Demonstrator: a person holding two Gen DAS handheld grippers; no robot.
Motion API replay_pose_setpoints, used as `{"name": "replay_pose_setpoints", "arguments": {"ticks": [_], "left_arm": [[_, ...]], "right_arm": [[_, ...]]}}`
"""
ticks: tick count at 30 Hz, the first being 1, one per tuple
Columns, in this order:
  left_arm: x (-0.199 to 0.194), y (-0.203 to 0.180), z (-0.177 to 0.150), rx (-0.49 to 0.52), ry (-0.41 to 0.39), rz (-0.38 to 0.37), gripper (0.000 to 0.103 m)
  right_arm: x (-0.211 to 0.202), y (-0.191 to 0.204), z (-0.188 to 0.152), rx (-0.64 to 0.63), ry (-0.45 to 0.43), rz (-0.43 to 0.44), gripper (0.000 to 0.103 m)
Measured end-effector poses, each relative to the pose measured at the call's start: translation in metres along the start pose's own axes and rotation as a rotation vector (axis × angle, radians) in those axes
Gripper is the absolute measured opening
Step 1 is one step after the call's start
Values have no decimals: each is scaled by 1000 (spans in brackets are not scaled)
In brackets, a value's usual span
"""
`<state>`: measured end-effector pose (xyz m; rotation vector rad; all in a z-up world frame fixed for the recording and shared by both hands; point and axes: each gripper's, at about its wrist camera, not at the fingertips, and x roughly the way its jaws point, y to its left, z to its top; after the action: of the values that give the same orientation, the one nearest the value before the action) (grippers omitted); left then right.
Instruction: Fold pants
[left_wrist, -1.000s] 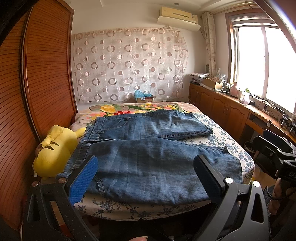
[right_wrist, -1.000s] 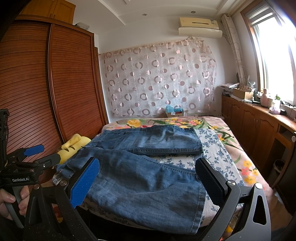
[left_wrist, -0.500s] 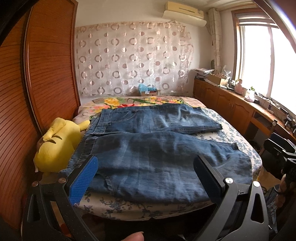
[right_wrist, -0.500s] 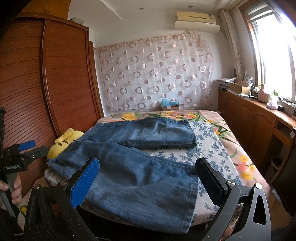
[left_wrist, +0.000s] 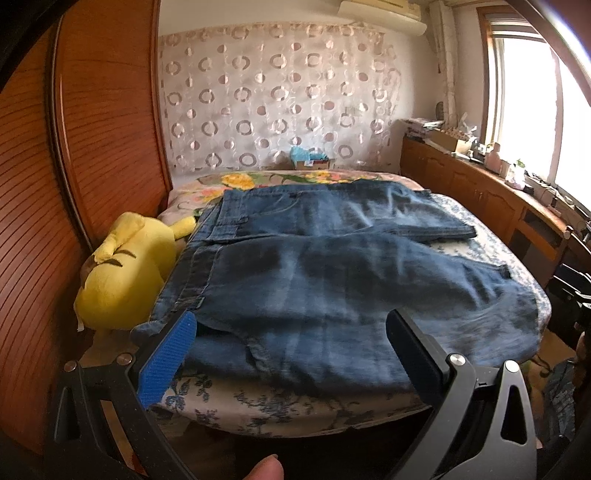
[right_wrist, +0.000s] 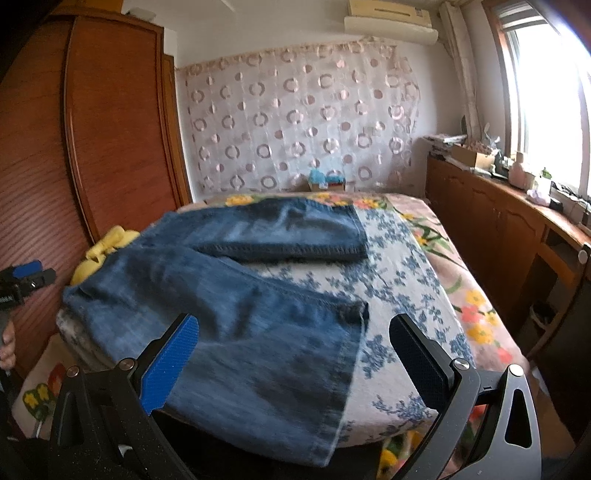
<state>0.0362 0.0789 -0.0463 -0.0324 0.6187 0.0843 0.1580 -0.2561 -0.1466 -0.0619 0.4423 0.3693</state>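
Blue denim pants (left_wrist: 332, 280) lie spread on the bed, waistband at the left, two legs running right. The near leg's hem hangs over the bed's front edge in the right wrist view (right_wrist: 280, 362). My left gripper (left_wrist: 291, 332) is open and empty, just in front of the waist end of the near leg. My right gripper (right_wrist: 295, 339) is open and empty, in front of the near leg's hem end. The left gripper also shows at the left edge of the right wrist view (right_wrist: 22, 277).
The bed (right_wrist: 406, 295) has a floral sheet. A yellow plush toy (left_wrist: 125, 273) lies at the waistband between bed and wooden wardrobe (left_wrist: 85, 147). A low wooden cabinet (right_wrist: 498, 229) runs along the right under the window. A small box (left_wrist: 310, 158) sits at the bed's far end.
Both grippers have moved closer to the bed and lower toward the near leg of the pants. The pants have not moved. Both stay open.
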Motion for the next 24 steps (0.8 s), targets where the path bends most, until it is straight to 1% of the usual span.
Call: {"name": "replay_pose_setpoints", "arguments": {"ticks": [5, 7, 9, 12, 13, 14, 16, 19, 22, 24], "left_arm": [[15, 29, -8, -38, 22, 27, 103], [22, 46, -11, -65, 37, 45, 101], [27, 55, -14, -79, 52, 56, 99], [34, 73, -18, -103, 77, 68, 93], [36, 78, -19, -112, 84, 65, 90], [38, 83, -20, -124, 91, 63, 84], [41, 91, -22, -139, 103, 65, 79], [45, 101, -24, -152, 112, 89, 74], [51, 112, -30, -173, 121, 108, 74], [58, 120, -33, -185, 141, 126, 70]], "right_arm": [[8, -8, -4, 1, 67, -1, 97], [9, -10, -4, 4, 93, 0, 96], [8, -9, -6, 4, 113, -5, 96], [3, -8, -9, 5, 140, -2, 96], [2, -8, -10, 5, 147, -1, 96], [-1, -6, -10, 2, 155, -1, 96], [-1, -7, -8, 4, 163, 1, 96], [-7, -7, -7, 8, 170, 8, 96], [-13, -4, -6, -4, 176, 7, 96], [-17, -4, -7, -14, 180, 5, 96]]}}
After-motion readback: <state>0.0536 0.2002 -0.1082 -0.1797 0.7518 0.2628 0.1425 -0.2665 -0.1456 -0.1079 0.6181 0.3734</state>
